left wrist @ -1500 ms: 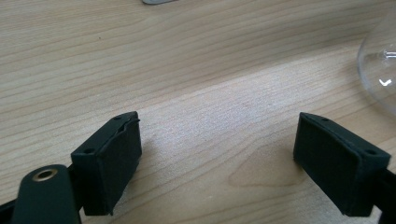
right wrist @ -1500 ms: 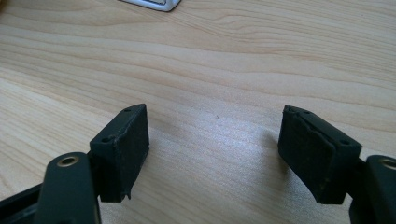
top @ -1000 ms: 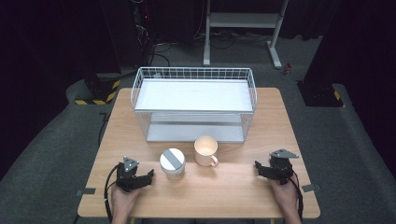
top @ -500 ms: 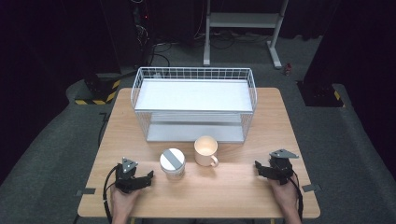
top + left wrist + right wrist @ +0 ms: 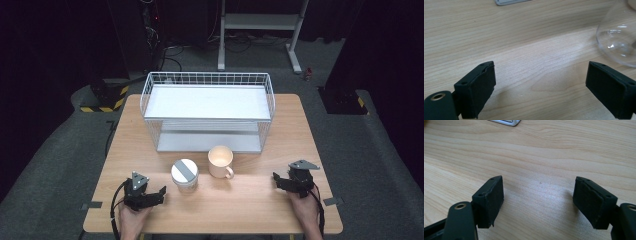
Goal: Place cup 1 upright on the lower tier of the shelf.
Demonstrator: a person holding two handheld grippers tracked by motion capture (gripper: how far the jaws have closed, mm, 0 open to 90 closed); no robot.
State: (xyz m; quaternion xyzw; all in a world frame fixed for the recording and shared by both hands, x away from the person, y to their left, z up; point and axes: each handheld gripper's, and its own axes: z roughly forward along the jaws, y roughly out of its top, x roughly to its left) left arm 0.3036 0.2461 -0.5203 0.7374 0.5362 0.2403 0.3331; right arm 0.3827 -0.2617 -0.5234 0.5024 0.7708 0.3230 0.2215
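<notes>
Left gripper (image 5: 161, 191) fingers just opening wide, nothing between, right gripper (image 5: 276, 178) fingers apart, empty, jar (image 5: 184, 175) unlabelled.

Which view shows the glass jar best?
The high view: the whole glass jar with its grey-striped lid stands beside the mug. The left gripper view catches just its clear curved side at the right edge.

Right tongs (image 5: 539, 202) low over the light wooden table (image 5: 544, 152), two black padded jaws standing wide apart with bare wood grain between them, a pale grey corner (image 5: 505, 122), perhaps the basket's base, at the top edge
</notes>
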